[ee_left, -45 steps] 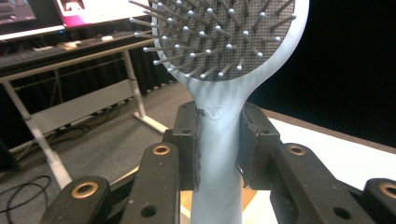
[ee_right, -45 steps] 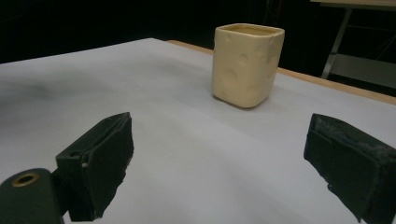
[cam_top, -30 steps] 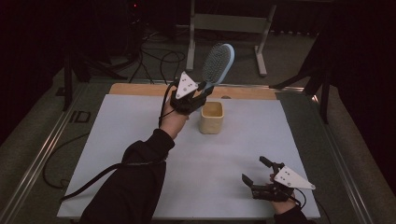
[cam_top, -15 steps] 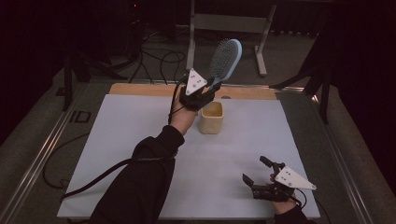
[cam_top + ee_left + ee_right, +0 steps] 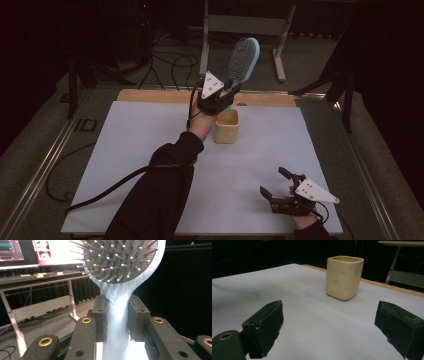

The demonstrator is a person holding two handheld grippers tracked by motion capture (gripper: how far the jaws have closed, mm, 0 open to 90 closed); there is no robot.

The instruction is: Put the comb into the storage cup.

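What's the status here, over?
Left gripper shut on hairbrush handle, head up, above yellow cup. Right gripper open, idle near table edge. Nothing blocking.

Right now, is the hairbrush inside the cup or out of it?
Out: the left tool holds the hairbrush by its handle above the cup.

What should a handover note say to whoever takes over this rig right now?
Left gripper: shut on the handle of the hairbrush, held in the air above the cup, head up, bristles showing in the left gripper view.
Right gripper: open, empty, low over the white table at the near right corner.
Cup: upright, mid-table toward the far edge, apart from both grippers; nothing seen sticking out of it.
Done: brush picked up and gripped firmly.
Left: probably lower the brush handle-first into the cup, then let go.
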